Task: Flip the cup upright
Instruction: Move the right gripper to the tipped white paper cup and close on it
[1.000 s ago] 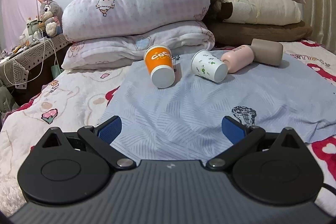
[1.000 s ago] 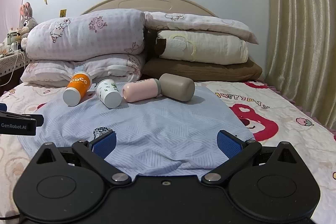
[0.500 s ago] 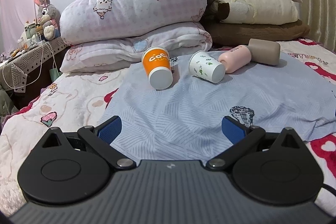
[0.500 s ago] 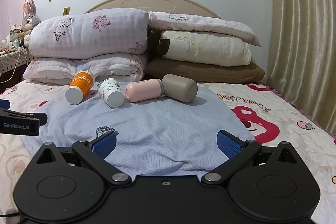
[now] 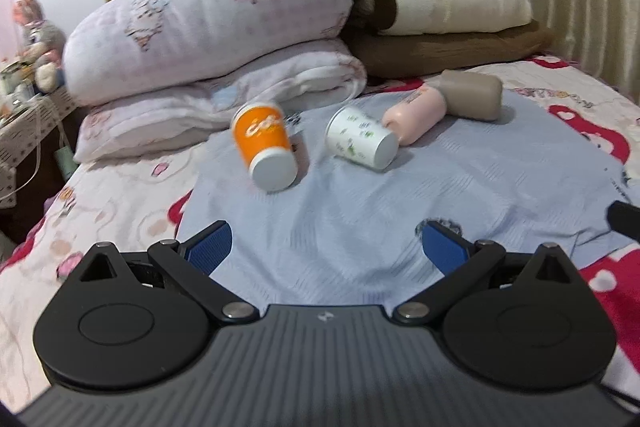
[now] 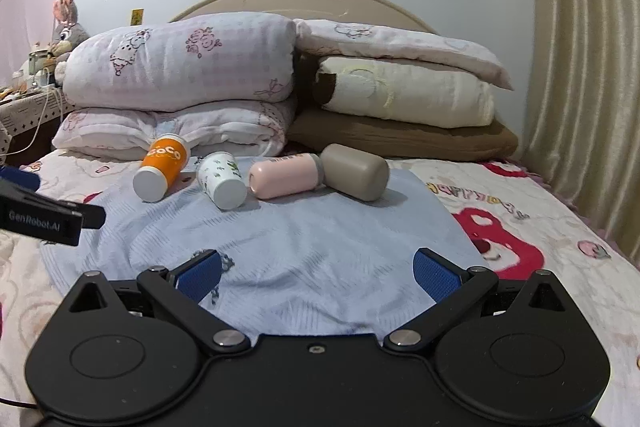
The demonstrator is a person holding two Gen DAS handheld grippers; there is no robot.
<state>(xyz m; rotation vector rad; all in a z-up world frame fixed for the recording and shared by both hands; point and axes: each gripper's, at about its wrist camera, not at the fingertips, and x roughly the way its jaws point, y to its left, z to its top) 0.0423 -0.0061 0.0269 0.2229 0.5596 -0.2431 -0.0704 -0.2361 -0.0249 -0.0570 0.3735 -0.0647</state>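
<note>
1. Bed [image 6: 560, 227]: patterned bedding fills the lower field; stacked pillows [image 6: 180, 67] lie at 12 o'clock against the headboard.
2. Blue cloth [image 6: 320, 239]: spread over the bedding, bearing all four cups and running beneath both grippers.
3. Left gripper [image 5: 326, 247]: blue-padded fingers [image 5: 208, 247] set wide apart, nothing between them, above the near cloth edge. In the right wrist view part of it enters at 9 o'clock.
4. Right gripper [image 6: 316, 269]: fingers [image 6: 436, 273] likewise spread, nothing held; the cups lie well apart from it toward 12 o'clock.
5. Grey cup [image 6: 356, 177]: on its side, rightmost in the row, touching the pink one.
6. Pink cup [image 6: 284, 175]: on its side, between grey and white.
7. Orange cup [image 5: 266, 147]: on its side, white base toward the camera, at 11 o'clock in the left wrist view; leftmost in the row.
8. White cup [image 5: 360, 141]: leaf-printed, on its side, just beside the pink cup, near the orange one.
</note>
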